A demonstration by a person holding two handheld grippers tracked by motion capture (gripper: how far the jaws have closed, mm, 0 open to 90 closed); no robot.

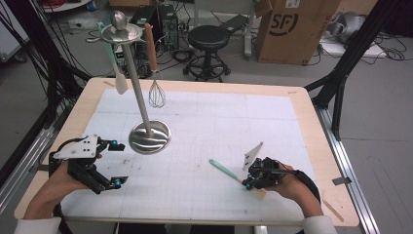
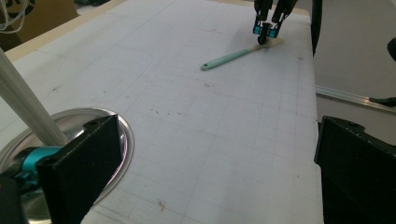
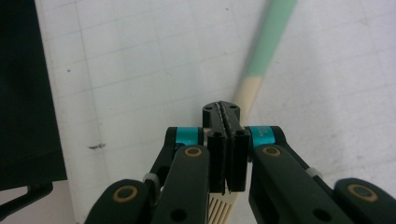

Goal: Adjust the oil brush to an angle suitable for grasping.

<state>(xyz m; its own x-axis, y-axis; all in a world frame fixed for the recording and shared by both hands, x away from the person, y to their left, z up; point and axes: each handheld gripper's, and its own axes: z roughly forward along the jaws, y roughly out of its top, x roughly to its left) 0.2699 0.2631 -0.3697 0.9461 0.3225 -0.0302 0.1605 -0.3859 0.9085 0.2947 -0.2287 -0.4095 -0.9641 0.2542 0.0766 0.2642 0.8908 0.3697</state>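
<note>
Right gripper [image 1: 247, 181] at 4 o'clock, jaws together above spatula [image 1: 225, 171], nothing clamped. Left gripper [image 1: 116, 163] at 8 o'clock, jaws apart, beside rack base [image 1: 149, 137].

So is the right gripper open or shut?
Shut: the right gripper has its jaws pressed together above the mint-handled spatula, with no gap showing.

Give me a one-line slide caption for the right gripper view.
Right gripper, jaws shut on the neck of a green-handled spatula lying on the gridded mat.
</note>
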